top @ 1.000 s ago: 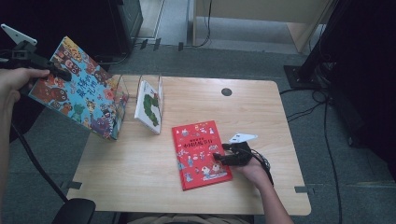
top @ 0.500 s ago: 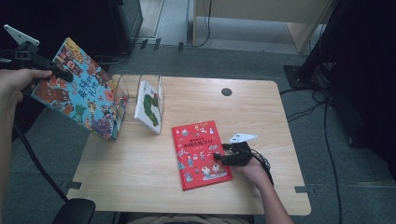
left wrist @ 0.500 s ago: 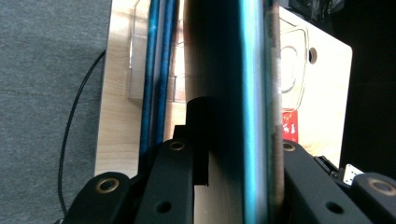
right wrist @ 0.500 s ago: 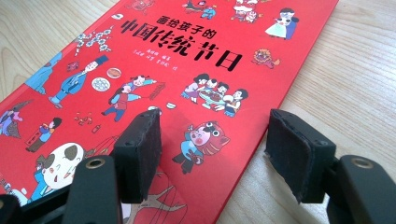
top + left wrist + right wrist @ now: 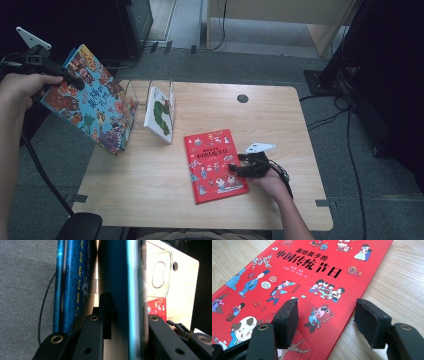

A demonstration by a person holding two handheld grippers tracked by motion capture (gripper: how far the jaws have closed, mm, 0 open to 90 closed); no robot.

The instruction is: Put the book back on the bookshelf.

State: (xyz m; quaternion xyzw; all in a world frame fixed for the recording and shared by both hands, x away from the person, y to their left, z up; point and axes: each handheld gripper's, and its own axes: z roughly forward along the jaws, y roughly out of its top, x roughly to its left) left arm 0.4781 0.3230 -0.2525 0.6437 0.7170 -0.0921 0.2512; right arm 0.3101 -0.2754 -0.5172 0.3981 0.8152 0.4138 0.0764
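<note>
Since the earlier frames the blue picture book (image 5: pixel 90 102) has drifted only slightly, a little higher and further toward 9 o'clock off the surface (image 5: pixel 150 175); the red book (image 5: pixel 215 165) and the right gripper (image 5: pixel 235 167) have not shifted. The left gripper (image 5: pixel 70 80) has its jaws closed narrow on the blue book's upper corner, holding it tilted in the air beyond the surface's left edge. In the left gripper view the cover is seen edge-on, its artwork hidden. The right gripper's jaws stand apart, one black foam pad (image 5: pixel 287 322) over the glossy red cover, the other over bare pale wood at the book's 3 o'clock edge; contact is hard to make out. A clear plastic stand (image 5: pixel 150 107) holds a white book (image 5: pixel 161 114) upright at 11 o'clock
</note>
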